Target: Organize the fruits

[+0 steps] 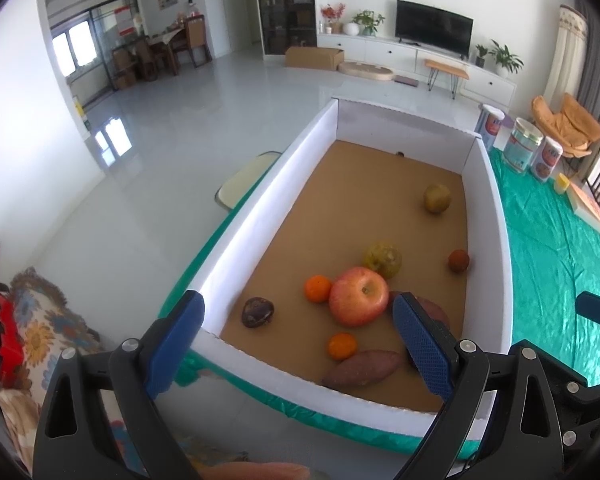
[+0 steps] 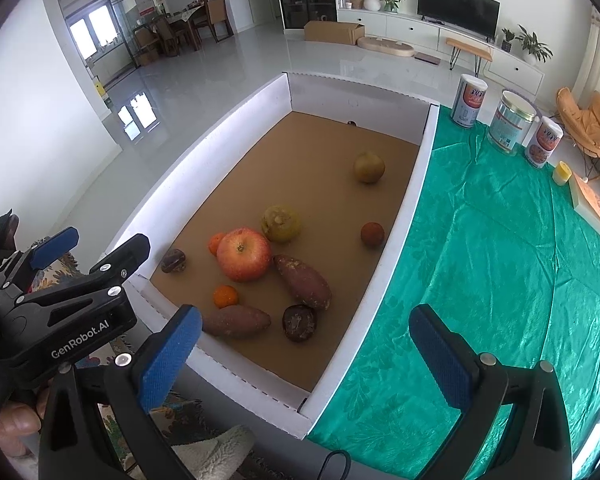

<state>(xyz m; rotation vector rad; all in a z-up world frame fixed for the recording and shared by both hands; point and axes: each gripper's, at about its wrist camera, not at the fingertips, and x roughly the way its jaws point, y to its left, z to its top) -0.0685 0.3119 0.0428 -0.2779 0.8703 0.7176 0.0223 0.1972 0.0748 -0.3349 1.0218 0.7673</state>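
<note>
Hovering over the near end of a white-walled box (image 1: 256,216) with a brown cardboard floor, the left gripper (image 1: 300,344) has its blue pads spread wide and holds nothing — the right gripper (image 2: 304,356) is likewise parted and empty above the box's near corner and the green cloth (image 2: 500,264). Inside the box lie the fruits: a red apple (image 2: 244,254) touching an orange (image 2: 217,243), a second orange (image 2: 225,296) just beside a sweet potato (image 2: 236,321), another sweet potato (image 2: 303,281), and a yellow-green pear (image 2: 369,167) well apart toward the far end.
</note>
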